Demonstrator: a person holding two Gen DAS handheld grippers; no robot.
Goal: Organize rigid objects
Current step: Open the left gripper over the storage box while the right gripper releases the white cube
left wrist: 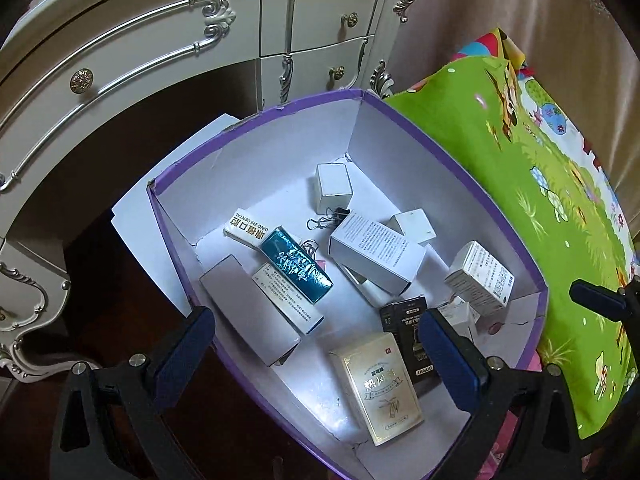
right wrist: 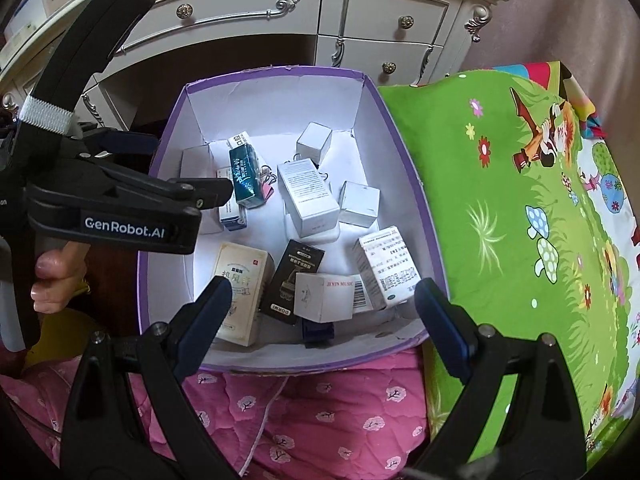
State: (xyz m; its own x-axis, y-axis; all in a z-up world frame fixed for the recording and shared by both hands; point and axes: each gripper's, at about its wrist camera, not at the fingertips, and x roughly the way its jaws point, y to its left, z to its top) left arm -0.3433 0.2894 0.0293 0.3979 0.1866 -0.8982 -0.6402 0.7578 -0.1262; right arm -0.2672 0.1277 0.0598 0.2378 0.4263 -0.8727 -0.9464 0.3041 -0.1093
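Small cartons jumbled inside purple box.

Purple-rimmed white box, teal foil carton, green cartoon-print mat, pink floral quilt

I am observing a pink quilted bed carrying a purple box and green cartoon mat.

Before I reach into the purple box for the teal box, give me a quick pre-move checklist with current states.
1. Left gripper open and unloaded: ok.
2. Right gripper open and unloaded: ok.
3. Teal box in view: ok.
4. Teal box free on top: ok, it lies across other cartons.
5. Binder clips apart from teal box: cannot tell.
6. Purple box open on top: ok.
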